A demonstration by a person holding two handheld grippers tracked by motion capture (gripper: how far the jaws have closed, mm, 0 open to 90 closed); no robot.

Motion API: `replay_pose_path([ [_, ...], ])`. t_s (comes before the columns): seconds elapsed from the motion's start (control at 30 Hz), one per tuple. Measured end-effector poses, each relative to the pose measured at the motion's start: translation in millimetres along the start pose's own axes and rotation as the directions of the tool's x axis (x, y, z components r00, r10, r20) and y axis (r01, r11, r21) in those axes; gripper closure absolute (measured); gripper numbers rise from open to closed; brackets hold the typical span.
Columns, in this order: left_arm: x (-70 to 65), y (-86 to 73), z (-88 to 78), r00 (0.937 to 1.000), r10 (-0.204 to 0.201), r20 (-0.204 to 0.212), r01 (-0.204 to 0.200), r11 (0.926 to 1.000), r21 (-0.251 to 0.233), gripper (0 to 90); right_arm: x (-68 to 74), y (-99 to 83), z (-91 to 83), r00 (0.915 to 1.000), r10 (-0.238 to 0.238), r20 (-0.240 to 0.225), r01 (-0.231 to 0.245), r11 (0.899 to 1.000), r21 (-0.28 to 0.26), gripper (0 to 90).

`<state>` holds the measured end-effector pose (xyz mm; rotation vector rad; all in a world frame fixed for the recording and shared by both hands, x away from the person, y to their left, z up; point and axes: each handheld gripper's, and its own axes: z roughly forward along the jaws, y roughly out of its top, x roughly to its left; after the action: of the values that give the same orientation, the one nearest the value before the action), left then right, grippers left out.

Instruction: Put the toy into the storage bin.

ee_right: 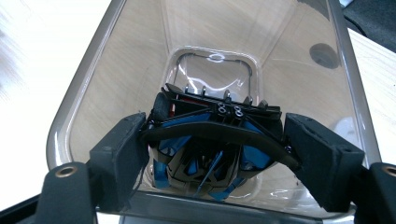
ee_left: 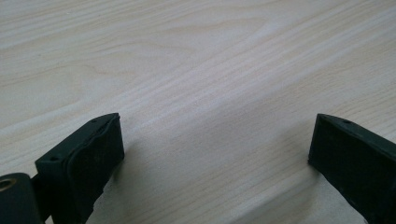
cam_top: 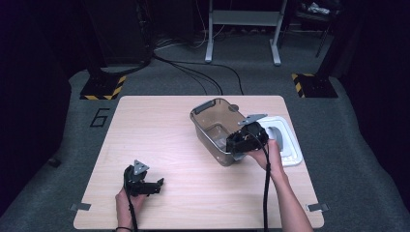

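While gripped, toy car (ee_right: 210, 144) inside bin (ee_right: 65, 116)

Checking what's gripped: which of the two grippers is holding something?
The right gripper, over the clear bin, clamps a black-and-blue toy; the left gripper is open over bare table.

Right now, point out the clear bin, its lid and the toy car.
clear bin (cam_top: 209, 121): high view, far-left wall.
lid (cam_top: 290, 145): high view, white rim right of the bin.
toy car (ee_right: 210, 154): right gripper view, blue-black underside between the claw's jaws.
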<state>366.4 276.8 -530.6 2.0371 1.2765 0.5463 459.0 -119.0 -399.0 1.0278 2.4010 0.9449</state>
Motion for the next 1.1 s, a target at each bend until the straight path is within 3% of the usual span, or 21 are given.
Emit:
replay_pose_path([
  [0.33,0.0,0.0,0.1,1.0,-0.001,0.0,0.001,1.0,0.0,3.2,3.2,1.8,0.0,0.9995,-0.032,0.003,0.032,0.999,0.01,22.8],
  [1.1,0.0,0.0,0.0,1.0,0.0,0.0,0.0,1.0,0.0,3.2,2.2,1.5,0.5,1.0,-0.002,-0.008,0.003,1.0,0.014,22.6],
])
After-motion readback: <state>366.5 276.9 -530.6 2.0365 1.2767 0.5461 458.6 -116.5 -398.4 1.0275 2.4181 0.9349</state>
